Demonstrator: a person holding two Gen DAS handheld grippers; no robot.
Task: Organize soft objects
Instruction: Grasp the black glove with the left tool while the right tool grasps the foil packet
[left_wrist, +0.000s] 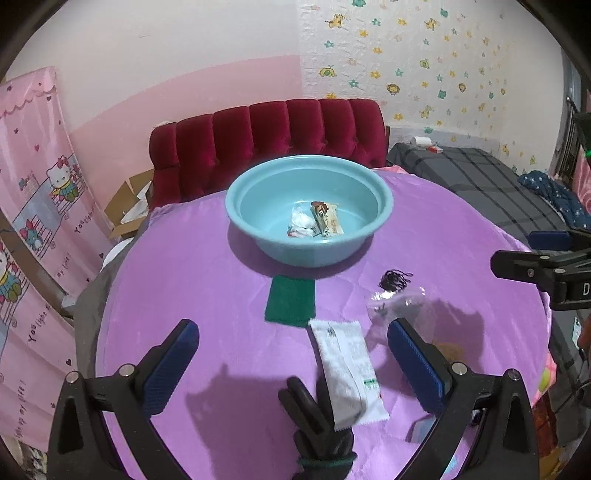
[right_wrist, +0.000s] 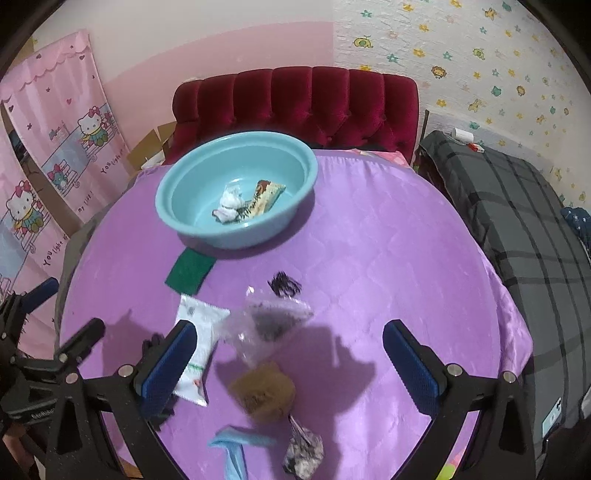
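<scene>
So the soft stuff is split two ways right now: a crumpled white wad (left_wrist: 301, 221) and a snack bar (left_wrist: 327, 218) already sit in the teal basin (left_wrist: 236, 192), which I'd guess is the collecting spot, since it's parked at the far side of the purple surface (left_wrist: 192, 266). Everything else lies loose nearer the camera: green cloth (left_wrist: 290, 301) just in front of the basin, white packet (left_wrist: 347, 369), clear plastic bag (right_wrist: 275, 321), a little black tangle (left_wrist: 395, 278).

Left gripper (left_wrist: 291, 365) hangs over the white packet with its fingers spread wide, holding nothing. Right gripper (right_wrist: 290, 363) is the same, fingers released, hovering above a brown sponge (right_wrist: 264, 391). Looks to me like each one is lining up its own pick.

Only the right camera shows the sponge properly, plus a blue strip (right_wrist: 234, 448) and a crumpled wrapper (right_wrist: 303, 454) at the near edge. The left camera catches a black glove (left_wrist: 317, 421) beside the packet.
</scene>
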